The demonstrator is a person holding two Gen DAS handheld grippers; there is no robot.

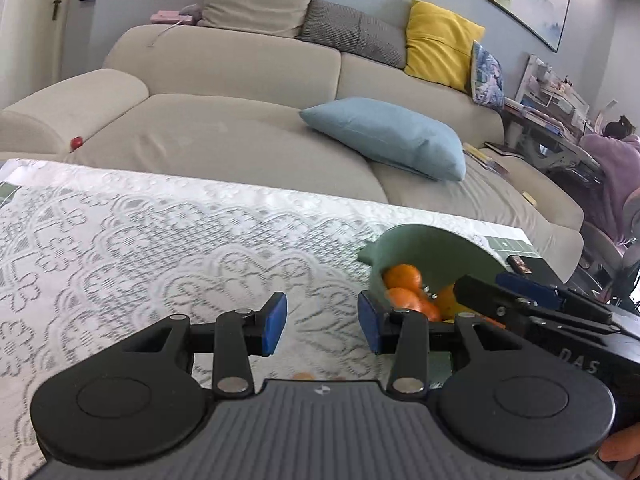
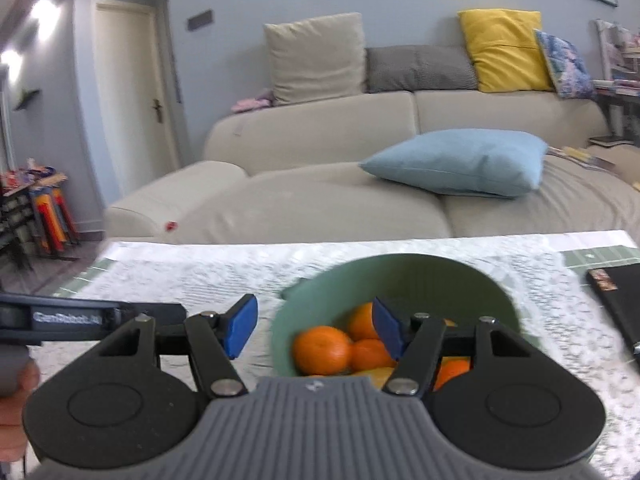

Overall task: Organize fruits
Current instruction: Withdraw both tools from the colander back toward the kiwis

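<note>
Right wrist view: we are hovering our right gripper (image 2: 314,330) over the near rim of the green bowl (image 2: 420,276), jaws spread wide and gripping nothing. The oranges (image 2: 322,350) are sitting inside the bowl, with something yellow beneath them. Our left gripper (image 1: 322,322) is hanging above the lace tablecloth (image 1: 140,240) just beside the bowl, also parted and empty. We are judging that most fruit is already gathered, so the next move is probably finding any stray piece; a faint orange shape is peeking below the left fingers, too hidden to identify.
</note>
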